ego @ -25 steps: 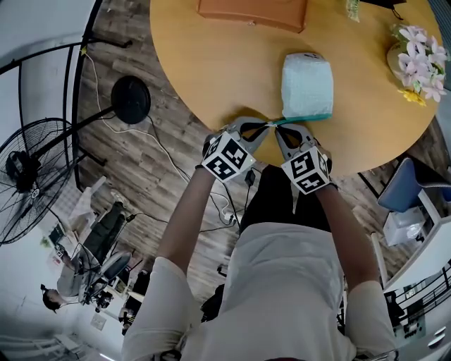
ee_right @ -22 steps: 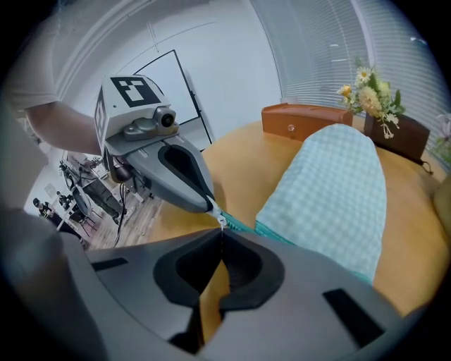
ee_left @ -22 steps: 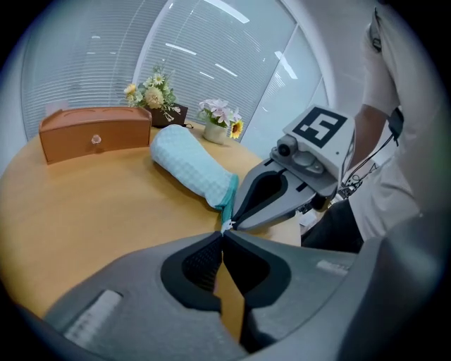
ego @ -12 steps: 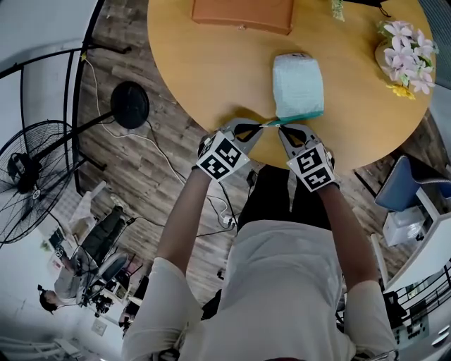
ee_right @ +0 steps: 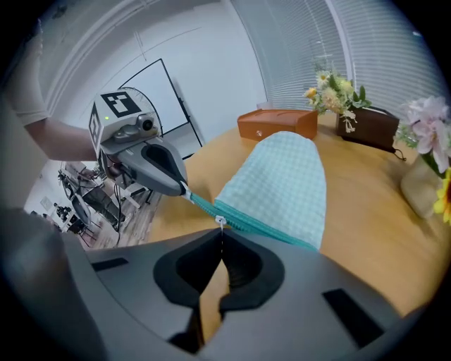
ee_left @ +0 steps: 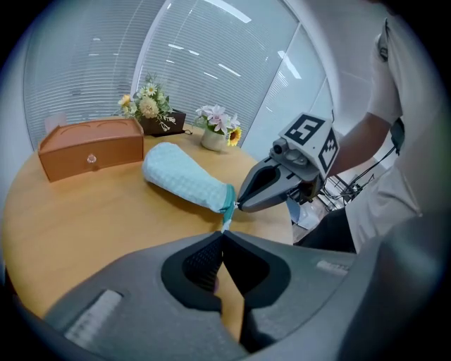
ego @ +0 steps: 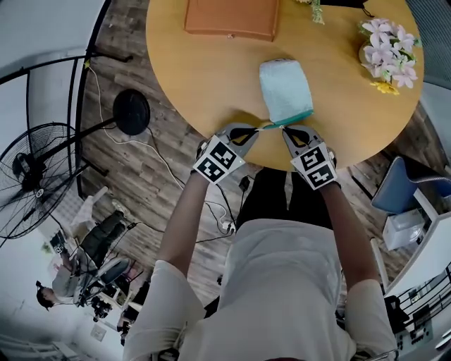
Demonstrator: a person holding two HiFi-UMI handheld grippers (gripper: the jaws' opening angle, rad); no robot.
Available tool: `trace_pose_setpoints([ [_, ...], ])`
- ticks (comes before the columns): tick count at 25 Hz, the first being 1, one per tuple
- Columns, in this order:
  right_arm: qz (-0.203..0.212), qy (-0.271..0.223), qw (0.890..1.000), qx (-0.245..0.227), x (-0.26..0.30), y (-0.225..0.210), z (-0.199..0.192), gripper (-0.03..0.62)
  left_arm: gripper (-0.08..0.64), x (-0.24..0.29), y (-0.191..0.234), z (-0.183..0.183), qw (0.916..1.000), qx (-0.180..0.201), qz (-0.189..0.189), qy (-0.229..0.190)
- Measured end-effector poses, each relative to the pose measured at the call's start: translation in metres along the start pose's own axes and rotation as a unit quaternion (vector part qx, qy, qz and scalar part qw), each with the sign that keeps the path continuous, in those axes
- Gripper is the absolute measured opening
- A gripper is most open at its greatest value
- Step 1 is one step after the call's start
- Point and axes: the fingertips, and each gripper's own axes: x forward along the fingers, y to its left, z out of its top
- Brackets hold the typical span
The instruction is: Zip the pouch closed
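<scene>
Pouch [ego: 285, 90], the pale checked teal one, lies on the round wooden surface [ego: 204, 77] right by the near edge, zip end toward the person. The left hand-held gripper [ee_left: 222, 236] is pinched tight on the teal tab [ee_left: 225, 223] at the zip's end. The right hand-held gripper [ee_right: 220, 234] is clamped on the little zip pull [ee_right: 220, 221]. Their tips nearly meet. An orange box [ego: 231, 17] and some flowers [ego: 384, 56] sit further back.
</scene>
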Motion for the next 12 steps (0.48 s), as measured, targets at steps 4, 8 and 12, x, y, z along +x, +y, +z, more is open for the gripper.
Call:
trace_pose_setpoints([
  [4, -0.006, -0.005, 1.0, 0.002, -0.016, -0.019, -0.004, 0.003, 0.018, -0.007, -0.002, 0.006, 0.9999, -0.009, 0.011, 0.001],
  [8, -0.006, -0.001, 1.0, -0.008, -0.032, -0.033, -0.009, 0.003, 0.018, -0.016, -0.005, 0.01, 0.9993, -0.024, 0.029, 0.003],
  [12, 0.001, 0.001, 1.0, -0.023, -0.047, -0.04, -0.008, 0.003, 0.018, -0.024, -0.01, 0.015, 0.9979, -0.043, 0.048, 0.002],
])
